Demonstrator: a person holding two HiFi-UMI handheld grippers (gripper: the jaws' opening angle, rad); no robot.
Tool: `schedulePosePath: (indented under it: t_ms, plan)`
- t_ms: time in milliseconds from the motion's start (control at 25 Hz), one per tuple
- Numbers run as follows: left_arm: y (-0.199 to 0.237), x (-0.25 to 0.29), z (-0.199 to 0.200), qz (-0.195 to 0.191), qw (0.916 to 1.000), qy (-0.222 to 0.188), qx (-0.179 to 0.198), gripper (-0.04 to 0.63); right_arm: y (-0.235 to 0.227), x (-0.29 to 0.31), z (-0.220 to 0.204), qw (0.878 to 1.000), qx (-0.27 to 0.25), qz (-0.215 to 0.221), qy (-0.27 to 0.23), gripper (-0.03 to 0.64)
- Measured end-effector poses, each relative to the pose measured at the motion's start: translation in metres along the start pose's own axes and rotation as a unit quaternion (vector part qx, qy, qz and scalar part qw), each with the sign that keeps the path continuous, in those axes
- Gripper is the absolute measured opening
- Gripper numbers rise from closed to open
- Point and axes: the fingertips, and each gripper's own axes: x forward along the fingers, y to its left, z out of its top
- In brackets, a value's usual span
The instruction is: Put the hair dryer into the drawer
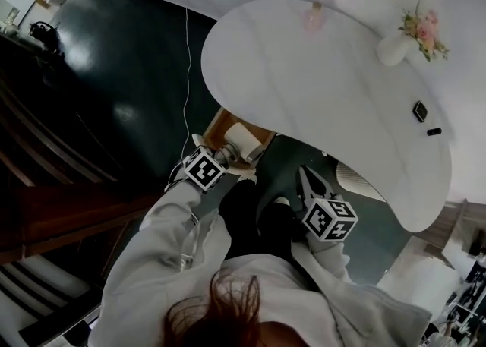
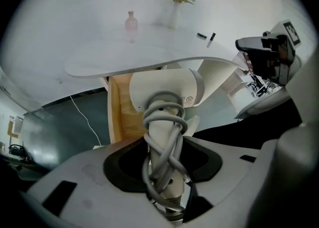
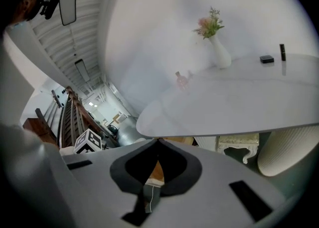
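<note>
One white hair dryer [image 2: 167, 90] hangs over the one open wooden drawer [image 2: 119, 110], which juts out below the near left edge of the tabletop. Its grey cord [image 2: 164, 122] is wound in several loops round the handle. The left gripper [image 2: 167, 144] pinches that wrapped handle between its two jaws, with the dryer's barrel lying crosswise above them. Whether the dryer touches the drawer cannot be told.

In the head view the left gripper [image 1: 224, 157] points steeply down at the drawer [image 1: 220, 127], and the dryer's pale barrel [image 1: 241, 139] sits over the drawer's inside. The right gripper [image 1: 310, 184] is just beside it, under the tabletop's near edge. Its jaws are pressed together at the tips, with nothing between them [image 3: 158, 144].

One white oval table [image 1: 304, 87] carries four things. There is one pink bottle [image 1: 315, 15] by the far edge and one white vase of flowers [image 1: 399, 45] at the far right. Two small dark objects [image 1: 420, 111] lie near the right edge.
</note>
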Motion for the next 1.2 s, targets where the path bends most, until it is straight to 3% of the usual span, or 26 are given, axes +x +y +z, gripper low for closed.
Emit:
schedulePosePath:
  t_ms: [80,240,360,520,720,1200]
  plan:
    - [0.007,0.005,0.001,-0.017,0.9998,0.012,-0.002,0.192,-0.001,0.000,-0.002,1.000,0.007,-0.011,-0.004,0.049]
    - [0.032,0.005,0.007,-0.003,0.9989,0.044,0.019,0.192,-0.004,0.002,-0.002,0.999,0.017,-0.027,-0.008,0.049]
    - [0.036,0.013,0.009,-0.028,0.9979,0.057,0.010,0.192,-0.004,0.005,0.000,0.999,0.022,-0.034,-0.010,0.049]
    - [0.047,0.021,0.019,-0.027,0.9978,0.055,0.025,0.192,-0.001,0.015,0.001,0.999,0.015,-0.036,-0.006,0.049]
    - [0.052,0.032,0.026,-0.034,0.9982,0.049,0.009,0.192,0.004,0.029,0.004,0.999,0.009,-0.034,-0.006,0.049]
    - [0.062,0.051,0.049,-0.021,0.9947,0.076,0.065,0.192,-0.004,0.022,-0.010,0.998,0.033,-0.051,-0.003,0.049]
